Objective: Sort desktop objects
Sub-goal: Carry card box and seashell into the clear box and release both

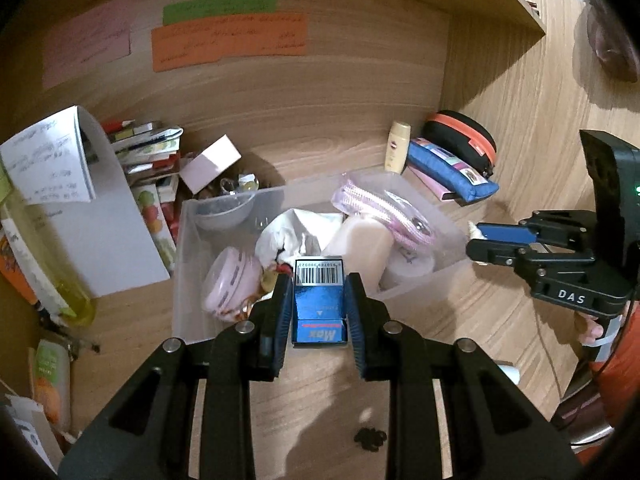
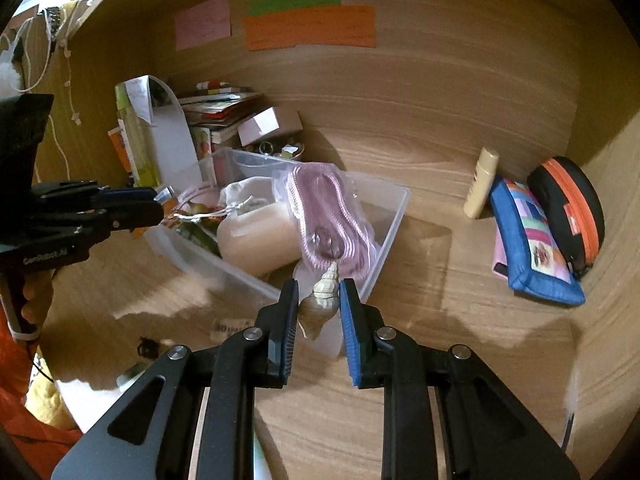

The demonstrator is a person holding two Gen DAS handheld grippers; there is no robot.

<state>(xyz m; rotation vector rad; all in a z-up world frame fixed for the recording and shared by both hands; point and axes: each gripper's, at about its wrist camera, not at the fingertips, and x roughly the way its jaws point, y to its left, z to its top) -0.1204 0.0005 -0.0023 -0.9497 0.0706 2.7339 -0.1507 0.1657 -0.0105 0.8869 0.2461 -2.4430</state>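
Observation:
My left gripper (image 1: 319,286) is shut on a small blue box (image 1: 319,310) with a barcode and "Max" on it, held over the near edge of a clear plastic bin (image 1: 188,216). The bin holds a pink round tub (image 1: 232,282), a cream bottle (image 1: 360,244) and a pink mesh pouch (image 1: 384,208). My right gripper (image 2: 319,292) is shut on a spiral seashell (image 2: 320,304), held over the bin's near corner (image 2: 332,340). The right gripper also shows in the left wrist view (image 1: 480,242), and the left one in the right wrist view (image 2: 156,204).
A stack of books (image 1: 148,152) and a white folded card (image 1: 108,216) stand left of the bin. A yellow tube (image 2: 480,188), a blue pouch (image 2: 528,244) and a black-orange case (image 2: 568,208) lie at the right wall. Sticky notes (image 2: 308,26) hang on the back panel.

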